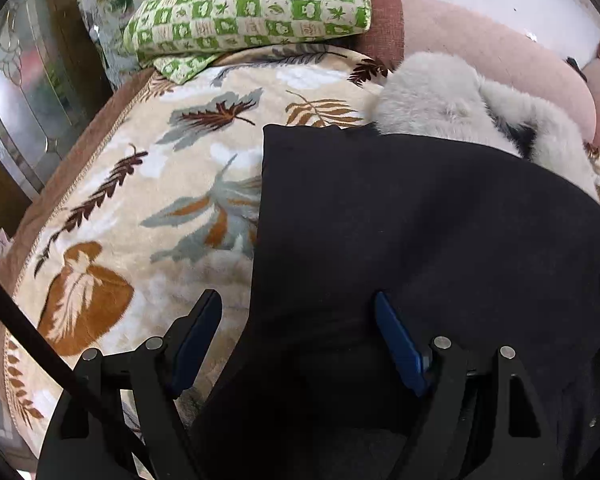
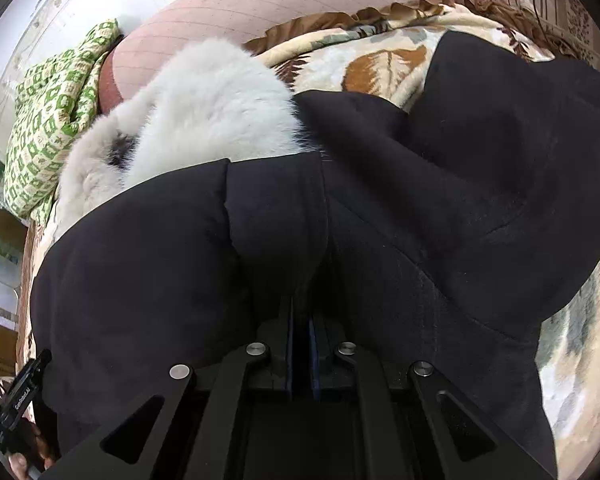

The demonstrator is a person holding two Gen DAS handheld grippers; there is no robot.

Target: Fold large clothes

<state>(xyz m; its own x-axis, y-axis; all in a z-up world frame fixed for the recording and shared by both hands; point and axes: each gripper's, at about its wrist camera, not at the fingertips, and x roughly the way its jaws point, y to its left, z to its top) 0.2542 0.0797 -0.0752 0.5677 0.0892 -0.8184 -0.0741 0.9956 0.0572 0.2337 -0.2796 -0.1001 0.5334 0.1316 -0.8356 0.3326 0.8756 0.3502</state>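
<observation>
Cream fleece blanket printed with brown, orange and grey leaves (image 1: 148, 184) covers the bed and carries everything else; its brown trimmed edge runs along the left in the left wrist view. Large black fabric coat (image 1: 440, 220) lies spread on that blanket, filling the lower right of the left wrist view and most of the right wrist view, where it bunches into thick folds with one flap raised at upper right. Pink ribbed bolster or headboard cushion (image 2: 268, 4) sits behind, along the far edge. White fluffy fur trim (image 2: 216, 104), with a dark patch in it, lies at the coat's far end, touching the black cloth and near the pink cushion. Green-and-cream checked pillow (image 1: 252, 4) rests at the blanket's far corner, well apart from the coat. Left gripper (image 1: 298, 304): black frame, blue pads, fingers spread wide, one finger over the blanket just beside the coat's left edge, the other over the black cloth; cannot tell if the tips touch. Right gripper (image 2: 302, 308): jaws pressed together, pinching a fold of the black coat, cloth rising up and over the tips.
</observation>
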